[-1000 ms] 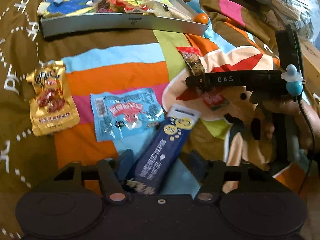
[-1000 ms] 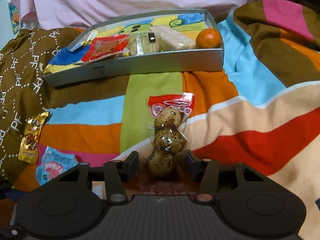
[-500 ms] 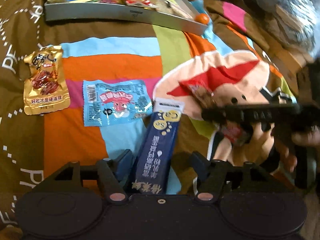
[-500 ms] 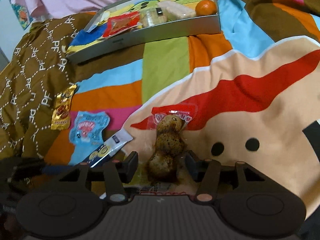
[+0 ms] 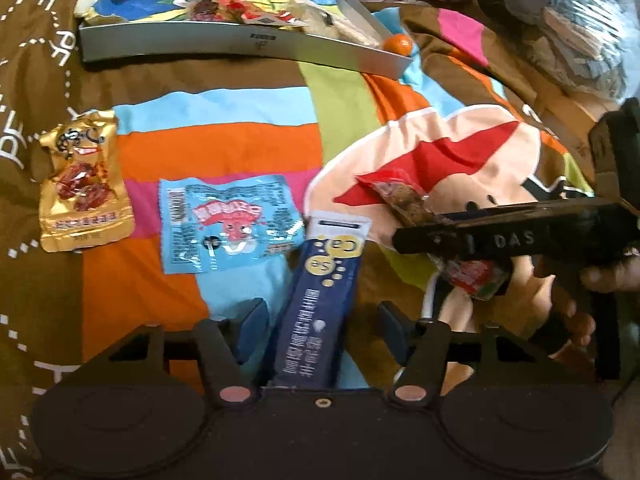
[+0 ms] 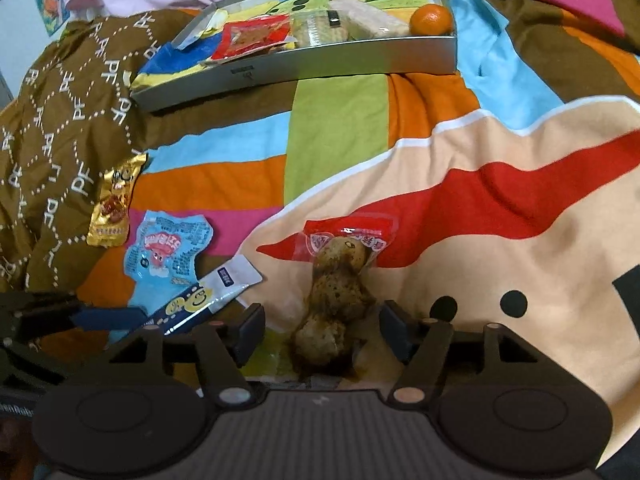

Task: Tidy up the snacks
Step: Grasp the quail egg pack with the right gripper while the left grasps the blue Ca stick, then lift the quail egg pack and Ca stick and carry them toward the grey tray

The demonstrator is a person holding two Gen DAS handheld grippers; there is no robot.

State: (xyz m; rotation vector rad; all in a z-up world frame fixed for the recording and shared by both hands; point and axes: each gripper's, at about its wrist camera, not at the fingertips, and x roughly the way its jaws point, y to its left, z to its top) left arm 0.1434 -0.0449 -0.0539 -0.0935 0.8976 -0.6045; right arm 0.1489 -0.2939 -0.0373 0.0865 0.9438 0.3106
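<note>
Snacks lie scattered on a bright patchwork blanket [image 6: 336,132], with the grey tray [image 6: 304,68] as the far landmark. Inside the tray sit a red packet [image 6: 252,36], pale wrapped bars [image 6: 360,20] and an orange [image 6: 431,19] in its right corner. On the near side of the tray, toward its left end, a gold pouch [image 5: 84,184] rests flat; a light-blue packet [image 5: 230,224] lies just beside it, further from the tray.

A dark-blue sachet [image 5: 320,308] points up toward the tray and runs between the fingers of the left gripper [image 5: 320,320]. Those jaws have just been closing, yet a gap shows on both sides of the sachet, so the pads do not press it.

An egg pack [image 6: 336,292] with a red top lies on the beige patch, well on the near side of the tray's right half. It sits between the fingers of the right gripper [image 6: 322,334], whose jaws have just been opening and now stand clear of the pack on each side. In the left view a hand [image 5: 600,280] grasps that gripper's handle.
</note>
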